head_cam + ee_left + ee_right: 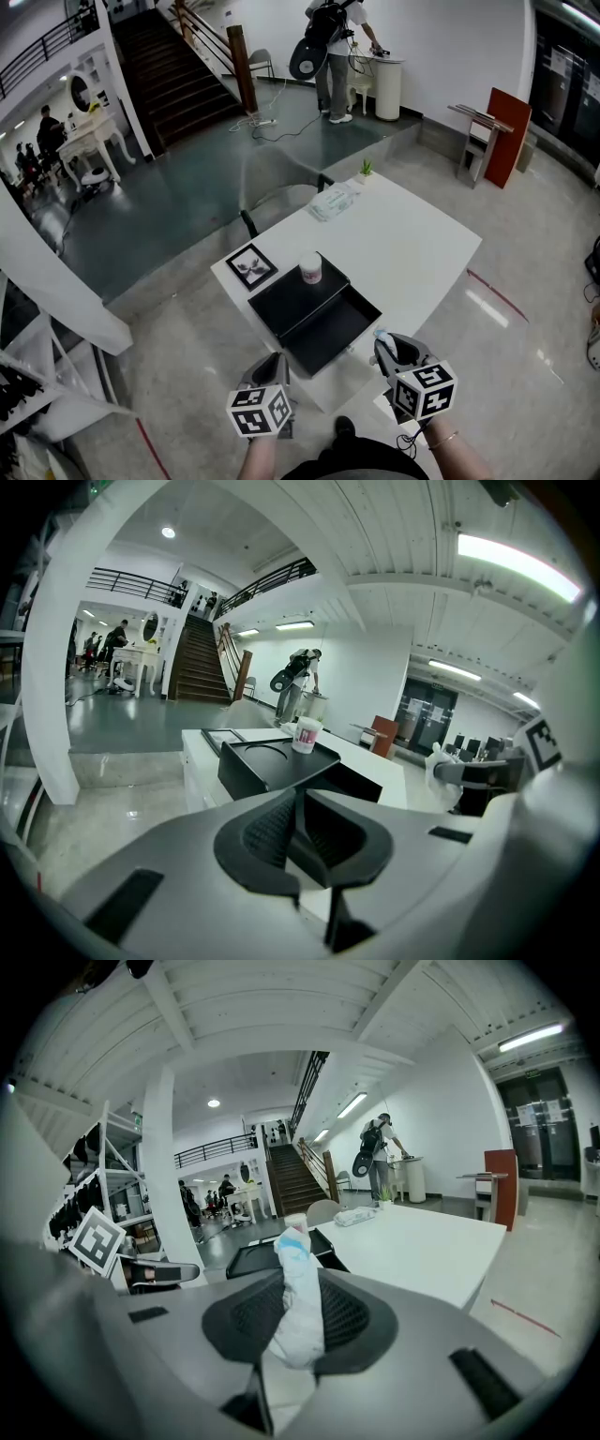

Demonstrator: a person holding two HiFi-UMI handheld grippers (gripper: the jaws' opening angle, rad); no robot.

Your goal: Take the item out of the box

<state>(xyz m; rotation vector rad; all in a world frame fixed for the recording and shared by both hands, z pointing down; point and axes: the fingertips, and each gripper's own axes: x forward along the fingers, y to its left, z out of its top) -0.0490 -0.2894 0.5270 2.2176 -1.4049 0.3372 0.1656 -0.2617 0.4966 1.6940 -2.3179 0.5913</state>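
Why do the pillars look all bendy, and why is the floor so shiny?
Left gripper view: the wide lens bows the white pillar and darkens the corners. Right gripper view: the white packet between the jaws looks soft up close. Head view: the glossy floor reflects lights as bright streaks.

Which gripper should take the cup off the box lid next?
Left, probably: the left gripper is empty, jaws together, while the right gripper is clamped on a white packet. The cup stands slightly leftward.
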